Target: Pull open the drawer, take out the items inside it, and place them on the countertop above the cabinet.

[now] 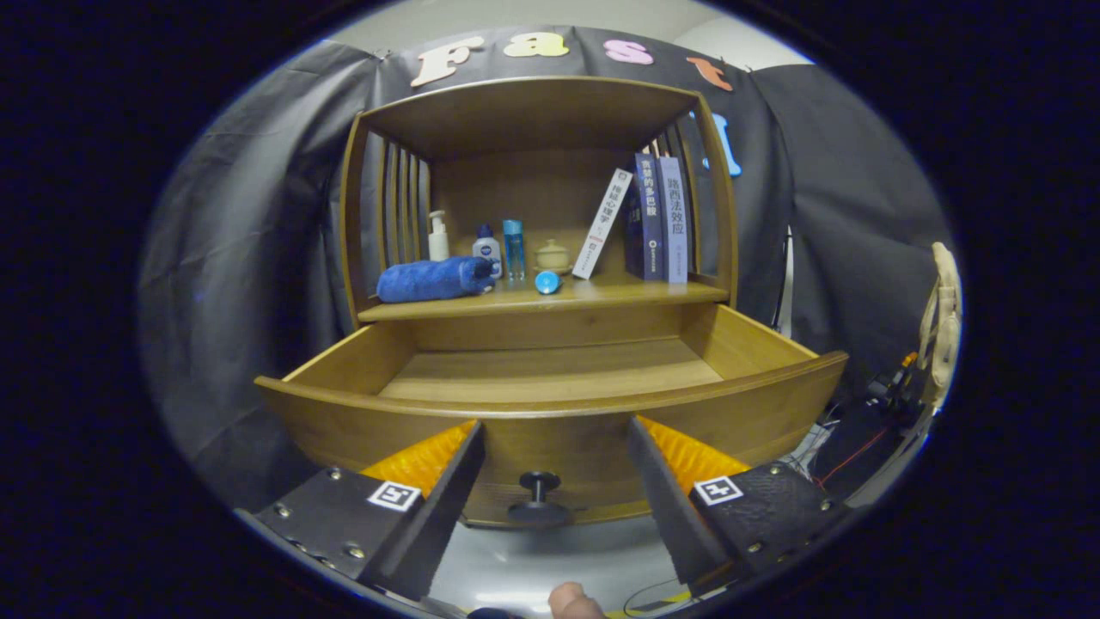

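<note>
The wooden drawer [550,404] stands pulled out of the cabinet, and the part of its floor that I can see is bare. Its dark round knob [539,483] sits on the drawer front, between my two fingers and a little beyond them. My gripper [554,434] is open, its fingers spread wide on either side of the knob and holding nothing. On the countertop [601,297] above the drawer lie a rolled blue towel [434,279] and a small blue round item [547,282].
At the back of the countertop stand a white pump bottle [438,236], a small white bottle [486,249], a clear blue bottle [514,249] and a small lidded pot [553,255]. Books [657,219] lean at the right. Cables [846,456] lie right of the cabinet.
</note>
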The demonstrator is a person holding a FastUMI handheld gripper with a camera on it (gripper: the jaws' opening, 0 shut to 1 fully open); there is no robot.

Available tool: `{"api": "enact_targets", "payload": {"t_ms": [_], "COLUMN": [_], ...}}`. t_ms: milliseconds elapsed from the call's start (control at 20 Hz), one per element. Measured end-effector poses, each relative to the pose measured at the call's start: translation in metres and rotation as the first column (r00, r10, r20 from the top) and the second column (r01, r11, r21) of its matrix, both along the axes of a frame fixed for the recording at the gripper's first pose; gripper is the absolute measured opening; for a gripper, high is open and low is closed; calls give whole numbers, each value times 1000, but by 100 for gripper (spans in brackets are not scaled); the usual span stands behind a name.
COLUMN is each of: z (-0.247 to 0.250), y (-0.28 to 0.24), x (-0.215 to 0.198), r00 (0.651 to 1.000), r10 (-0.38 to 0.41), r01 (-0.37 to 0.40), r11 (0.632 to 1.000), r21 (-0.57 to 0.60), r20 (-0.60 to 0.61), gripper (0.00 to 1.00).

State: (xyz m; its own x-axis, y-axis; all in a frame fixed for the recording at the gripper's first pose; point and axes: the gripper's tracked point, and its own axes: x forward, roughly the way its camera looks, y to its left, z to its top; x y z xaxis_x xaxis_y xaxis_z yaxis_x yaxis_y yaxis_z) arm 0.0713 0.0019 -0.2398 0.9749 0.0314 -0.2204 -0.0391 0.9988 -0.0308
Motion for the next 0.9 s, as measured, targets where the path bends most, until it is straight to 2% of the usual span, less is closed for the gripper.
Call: {"api": "enact_targets", "payload": {"t_ms": [200,500,750,900], "z": [-3,-11,-2,-8], "y": [-3,4,10,15], "x": [8,25,52,74], "r00": [1000,999,1000,999], "r10": [7,27,22,19], "r01": [-7,-26,-22,-17], "r11": [1000,999,999,999], "r21": [-25,32,36,41], "r20": [19,-28,-4,-46], "gripper": [99,99,99,98]}}
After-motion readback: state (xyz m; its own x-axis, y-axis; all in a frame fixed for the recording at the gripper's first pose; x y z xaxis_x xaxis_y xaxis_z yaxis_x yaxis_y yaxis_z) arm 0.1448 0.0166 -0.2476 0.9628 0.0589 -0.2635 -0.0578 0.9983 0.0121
